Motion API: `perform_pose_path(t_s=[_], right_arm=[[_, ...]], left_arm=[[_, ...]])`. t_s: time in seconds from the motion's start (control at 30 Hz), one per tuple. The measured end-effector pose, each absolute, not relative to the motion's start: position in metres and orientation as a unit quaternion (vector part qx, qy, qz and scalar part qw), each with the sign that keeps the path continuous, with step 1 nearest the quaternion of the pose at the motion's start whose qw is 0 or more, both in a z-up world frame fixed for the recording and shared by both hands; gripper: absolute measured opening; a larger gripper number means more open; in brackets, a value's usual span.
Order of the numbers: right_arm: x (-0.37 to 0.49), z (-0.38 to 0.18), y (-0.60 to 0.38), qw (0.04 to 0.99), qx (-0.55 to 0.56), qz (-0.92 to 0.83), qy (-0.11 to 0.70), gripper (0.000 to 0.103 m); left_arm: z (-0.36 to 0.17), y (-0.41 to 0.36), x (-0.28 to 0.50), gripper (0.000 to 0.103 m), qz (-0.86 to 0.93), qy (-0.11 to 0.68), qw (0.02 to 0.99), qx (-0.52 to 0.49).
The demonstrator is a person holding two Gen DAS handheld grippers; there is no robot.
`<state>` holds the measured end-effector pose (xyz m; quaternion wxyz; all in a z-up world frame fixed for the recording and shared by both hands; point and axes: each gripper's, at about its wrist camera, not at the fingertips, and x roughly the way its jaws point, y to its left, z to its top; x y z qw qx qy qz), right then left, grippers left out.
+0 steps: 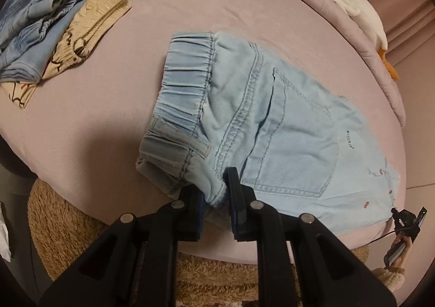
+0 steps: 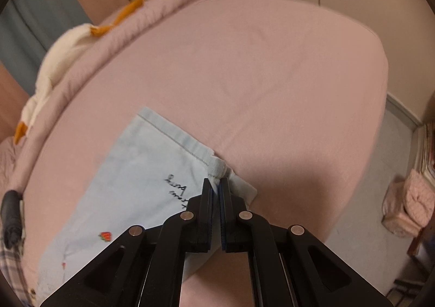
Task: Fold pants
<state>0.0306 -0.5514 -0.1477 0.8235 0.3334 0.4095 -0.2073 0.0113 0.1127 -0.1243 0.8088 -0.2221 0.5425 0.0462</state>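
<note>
We see the light blue denim pants [image 1: 272, 122] lying on the pink bed [image 1: 168, 13], close to its near edge. In the left wrist view the elastic waistband [image 1: 185, 83] is on the left and the back pocket [image 1: 301, 138] faces up.

Our left gripper [image 1: 214, 192] is at the near edge of the pants, just under the waistband corner. Its two fingers [image 1: 233, 184] stand a little apart, and a thick bunch of the denim sits between them, so the jaws are closed on the cloth as far as the fabric lets them.

In the right wrist view our right gripper [image 2: 216, 184] is at the hem end of the pants [image 2: 130, 171]. Its jaws are almost together, with only a thin fold of the hem corner pinched between them. Near this gripper we read some black handwriting on the fabric, and a small red strawberry print [image 2: 106, 236] is nearer, on the left.

At the far left of the bed lie a pile of blue clothes [image 1: 40, 26] and a beige printed garment [image 1: 89, 32] just beside it. At the far right edge a white plush goose [image 1: 350, 5] lies along the folded pink blanket [image 1: 326, 7]. A brown fluffy rug [image 1: 68, 225] is below the near edge of the bed.
</note>
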Motion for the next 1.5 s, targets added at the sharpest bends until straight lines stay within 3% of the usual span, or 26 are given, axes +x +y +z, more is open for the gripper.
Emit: perform_pose_path(t_s=[0.37, 0.4, 0.43, 0.47, 0.5, 0.53, 0.63, 0.97, 1.17, 1.4, 1.47, 1.5], right_arm=[[0.036, -0.133, -0.534, 0.818, 0.269, -0.244, 0.446, 0.002], [0.036, -0.128, -0.529, 0.816, 0.256, -0.249, 0.455, 0.01], [0.036, -0.119, -0.521, 0.819, 0.235, -0.254, 0.458, 0.023], [0.034, -0.111, -0.513, 0.826, 0.219, -0.255, 0.453, 0.031], [0.033, -0.101, -0.502, 0.834, 0.205, -0.252, 0.446, 0.048], [0.033, -0.088, -0.487, 0.846, 0.193, -0.239, 0.437, 0.057], [0.043, -0.057, -0.436, 0.874, 0.171, -0.144, 0.431, 0.057], [0.118, -0.033, -0.204, 0.85, 0.065, 0.194, 0.486, 0.057], [0.166, -0.058, -0.122, 0.807, 0.022, 0.226, 0.545, 0.057], [0.196, -0.093, -0.104, 0.791, 0.006, 0.196, 0.58, 0.057], [0.193, -0.098, -0.103, 0.788, 0.002, 0.21, 0.579, 0.051], [0.188, -0.095, -0.101, 0.793, -0.011, 0.218, 0.568, 0.035]], left_arm=[[-0.116, 0.117, 0.005, 0.019, 0.034, 0.547, 0.807, -0.218], [-0.107, 0.118, 0.003, 0.027, 0.032, 0.548, 0.808, -0.215], [-0.1, 0.12, 0.001, 0.047, 0.036, 0.546, 0.811, -0.206], [-0.091, 0.121, 0.0, 0.057, 0.044, 0.537, 0.819, -0.196], [-0.084, 0.121, -0.002, 0.073, 0.048, 0.526, 0.828, -0.189], [-0.073, 0.124, -0.004, 0.079, 0.049, 0.507, 0.841, -0.184], [-0.059, 0.136, 0.007, 0.084, 0.038, 0.474, 0.859, -0.191], [-0.102, 0.164, 0.077, 0.082, 0.029, 0.509, 0.834, -0.214], [-0.128, 0.161, 0.081, 0.077, 0.018, 0.524, 0.817, -0.242], [-0.125, 0.148, 0.074, 0.061, 0.032, 0.508, 0.838, -0.198], [-0.124, 0.147, 0.072, 0.056, 0.034, 0.503, 0.841, -0.195], [-0.122, 0.145, 0.07, 0.051, 0.035, 0.499, 0.845, -0.191]])
